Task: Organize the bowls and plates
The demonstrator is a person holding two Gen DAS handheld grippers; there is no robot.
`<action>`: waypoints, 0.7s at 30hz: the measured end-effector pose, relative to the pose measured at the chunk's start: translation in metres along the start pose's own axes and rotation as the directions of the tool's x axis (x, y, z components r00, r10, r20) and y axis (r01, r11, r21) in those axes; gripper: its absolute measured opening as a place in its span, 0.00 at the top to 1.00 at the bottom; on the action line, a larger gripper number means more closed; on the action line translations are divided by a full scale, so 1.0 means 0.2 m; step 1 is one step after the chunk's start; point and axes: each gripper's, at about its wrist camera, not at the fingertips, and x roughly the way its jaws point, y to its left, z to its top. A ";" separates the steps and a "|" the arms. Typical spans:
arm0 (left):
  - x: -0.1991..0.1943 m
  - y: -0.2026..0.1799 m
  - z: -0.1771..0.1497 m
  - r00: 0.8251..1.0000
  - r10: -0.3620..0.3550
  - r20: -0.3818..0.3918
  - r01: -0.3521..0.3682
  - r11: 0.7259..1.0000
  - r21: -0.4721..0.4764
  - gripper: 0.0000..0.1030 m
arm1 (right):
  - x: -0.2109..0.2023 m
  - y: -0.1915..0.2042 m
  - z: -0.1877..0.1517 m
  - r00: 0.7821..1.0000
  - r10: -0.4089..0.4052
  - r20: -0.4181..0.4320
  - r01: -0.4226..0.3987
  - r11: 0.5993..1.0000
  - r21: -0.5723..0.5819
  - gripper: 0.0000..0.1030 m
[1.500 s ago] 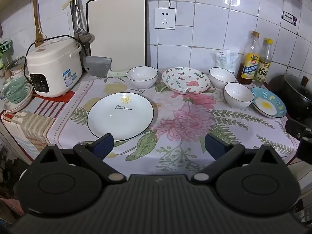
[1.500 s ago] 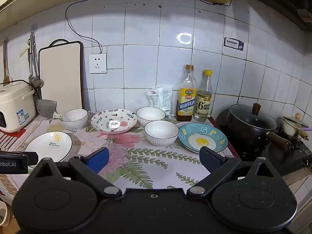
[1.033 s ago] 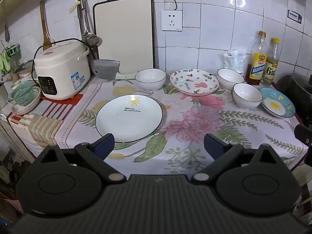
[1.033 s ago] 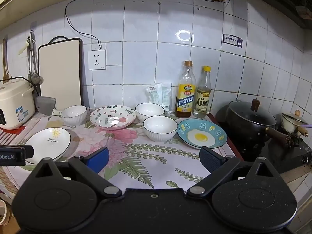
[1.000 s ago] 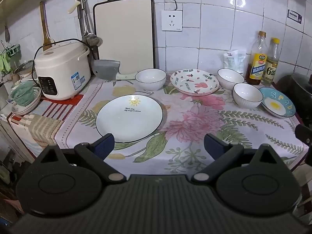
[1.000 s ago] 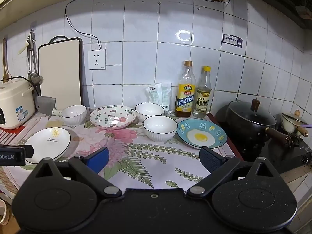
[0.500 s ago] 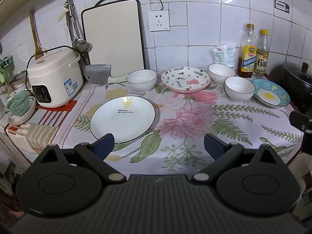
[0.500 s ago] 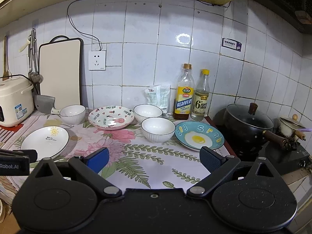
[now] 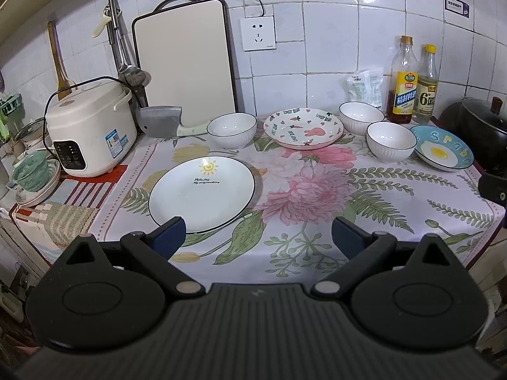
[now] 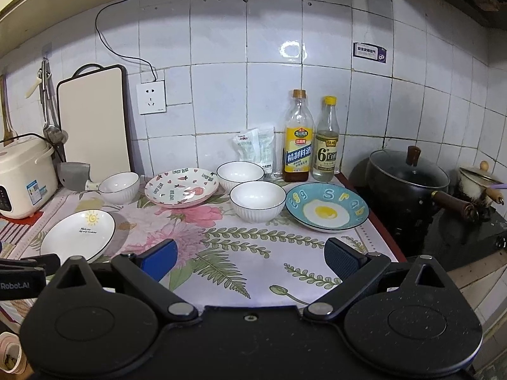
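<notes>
On the floral cloth lie a white sun plate [image 9: 202, 194] [image 10: 79, 235], a pink carrot-print plate [image 9: 303, 128] [image 10: 181, 187] and a blue egg plate [image 9: 442, 151] [image 10: 326, 206]. Three white bowls stand near them: one at back left [image 9: 232, 129] [image 10: 119, 186], one at the back by the bottles [image 9: 360, 117] [image 10: 240, 174], one beside the egg plate [image 9: 391, 141] [image 10: 257, 201]. My left gripper [image 9: 258, 236] hangs open above the counter's front edge, just before the sun plate. My right gripper [image 10: 248, 258] is open too, short of the bowls and egg plate. Neither holds anything.
A rice cooker [image 9: 90, 126], a cleaver [image 9: 161, 122] and a cutting board [image 9: 185, 60] fill the back left. Two bottles [image 9: 404, 85] and a packet [image 9: 364, 87] stand against the tiles. A black pot [image 10: 408, 183] sits on the stove at right. A green basket on dishes [image 9: 31, 175] is at far left.
Both views have shifted only slightly; the left gripper has drifted a little over the counter's front edge. The dishes have not moved and both grippers stay open.
</notes>
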 end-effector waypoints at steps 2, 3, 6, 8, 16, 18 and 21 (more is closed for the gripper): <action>0.00 0.01 0.00 1.000 -0.003 -0.005 0.003 1.000 -0.003 0.03 | 0.00 0.00 0.00 1.000 -0.004 -0.002 0.004 1.000 -0.006 0.02; 0.00 0.01 0.00 1.000 -0.007 -0.007 0.006 1.000 -0.003 0.03 | 0.00 0.00 0.00 1.000 -0.004 -0.003 0.004 1.000 -0.007 0.02; -0.01 0.01 0.00 1.000 -0.012 -0.001 0.012 1.000 -0.004 0.03 | 0.00 0.01 0.00 1.000 -0.003 -0.006 0.002 1.000 -0.013 0.02; -0.01 0.01 0.00 1.000 -0.015 0.002 0.015 1.000 -0.004 0.02 | 0.00 0.01 -0.01 1.000 -0.005 -0.002 0.005 1.000 -0.019 0.02; -0.02 0.01 0.00 1.000 -0.021 0.005 0.021 1.000 -0.005 0.02 | 0.00 0.02 -0.01 1.000 -0.010 0.004 0.010 0.999 -0.036 0.02; -0.02 0.00 0.00 1.000 -0.021 0.002 0.021 1.000 -0.003 0.02 | 0.00 0.02 -0.01 1.000 -0.012 0.003 0.012 0.999 -0.038 0.02; -0.01 0.00 0.00 1.000 -0.024 -0.002 0.024 1.000 -0.005 0.02 | 0.00 0.02 -0.01 1.000 -0.015 0.002 0.015 0.999 -0.040 0.02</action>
